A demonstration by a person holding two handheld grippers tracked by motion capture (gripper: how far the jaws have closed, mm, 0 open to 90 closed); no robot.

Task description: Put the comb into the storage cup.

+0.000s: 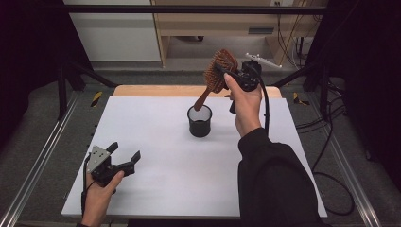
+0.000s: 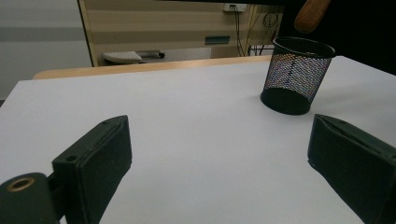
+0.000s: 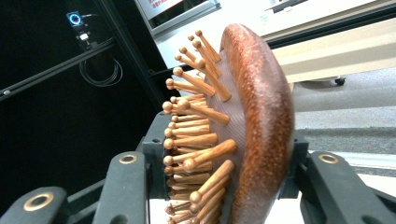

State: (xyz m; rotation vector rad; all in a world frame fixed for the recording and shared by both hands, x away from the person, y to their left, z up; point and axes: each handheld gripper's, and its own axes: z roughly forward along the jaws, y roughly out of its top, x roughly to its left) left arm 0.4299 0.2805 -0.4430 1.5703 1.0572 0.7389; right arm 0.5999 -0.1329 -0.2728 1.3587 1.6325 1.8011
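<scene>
Above the far middle of the white tabletop (image 1: 161, 142), the right hand-held gripper (image 1: 236, 75) is clamped on the head of a wooden hairbrush (image 1: 218, 71). In the right gripper view the brush (image 3: 252, 121) sits between the black jaws, its peg bristles pointing to that view's left and its rounded back to the right. The brush hangs tilted, handle down, with the handle tip just over the mouth of a black mesh cup (image 1: 199, 121) that stands upright on the tabletop. Near the front left corner, the left hand-held gripper (image 1: 124, 157) rests low with its jaws spread wide and nothing between them; its view looks toward the cup (image 2: 296, 77).
</scene>
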